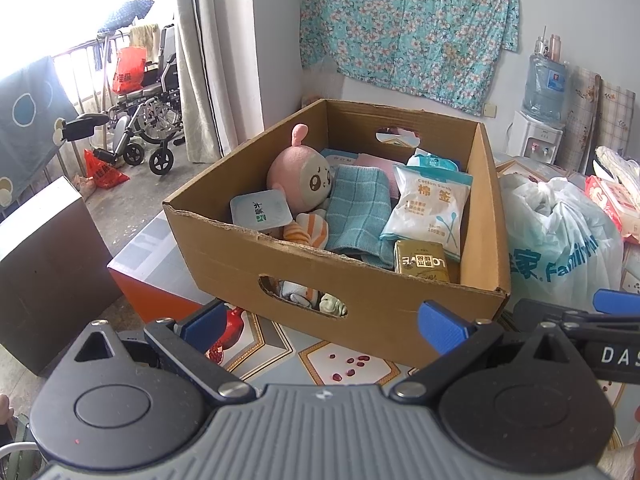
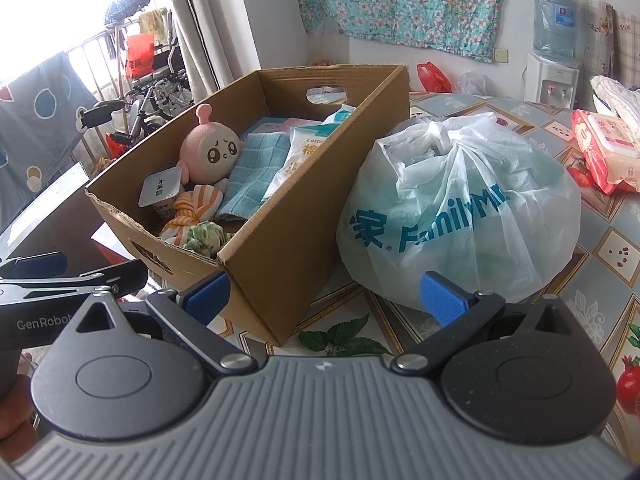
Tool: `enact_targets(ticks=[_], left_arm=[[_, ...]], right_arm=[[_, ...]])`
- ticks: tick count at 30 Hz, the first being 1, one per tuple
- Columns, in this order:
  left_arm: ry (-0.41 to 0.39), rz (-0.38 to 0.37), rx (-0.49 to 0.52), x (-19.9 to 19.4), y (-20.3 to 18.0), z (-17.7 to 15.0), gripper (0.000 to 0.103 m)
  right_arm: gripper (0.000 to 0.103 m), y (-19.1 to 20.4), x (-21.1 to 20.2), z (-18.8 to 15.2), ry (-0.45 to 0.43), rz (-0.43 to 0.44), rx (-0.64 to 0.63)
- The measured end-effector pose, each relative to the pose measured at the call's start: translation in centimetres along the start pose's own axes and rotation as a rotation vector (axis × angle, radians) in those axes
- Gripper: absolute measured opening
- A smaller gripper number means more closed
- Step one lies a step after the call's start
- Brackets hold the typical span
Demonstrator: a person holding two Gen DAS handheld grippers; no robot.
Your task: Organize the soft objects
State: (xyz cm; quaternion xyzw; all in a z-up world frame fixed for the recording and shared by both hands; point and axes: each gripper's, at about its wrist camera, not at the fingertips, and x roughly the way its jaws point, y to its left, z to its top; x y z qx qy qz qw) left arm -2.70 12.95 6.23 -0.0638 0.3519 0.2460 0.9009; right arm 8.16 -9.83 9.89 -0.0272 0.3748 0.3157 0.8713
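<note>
The tied FamilyMart bag just beyond the right jaws hides its contents; ahead, the cotton-swab pack sits half-hidden behind the cardboard box wall.
</note>
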Motion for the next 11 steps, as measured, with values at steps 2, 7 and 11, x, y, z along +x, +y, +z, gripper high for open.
enact_targets(ticks=[2,7,11], left_arm=[[0.000,0.000,0.000,0.01,0.18,-0.04,0.102],[0.002,0.001,0.000,0.04,0.24,-0.05,0.102],[0.004,0.000,-0.002,0.12,0.54,-0.15,0.102]], right_arm=[[0.102,0.01,0.02,0.00,0.000,0.001,0.001],[0.102,-0.03,0.02,-0.02,0.002,0.002,0.002],[0.102,-0.01,0.00,-0.03,0.002,0.002,0.003]])
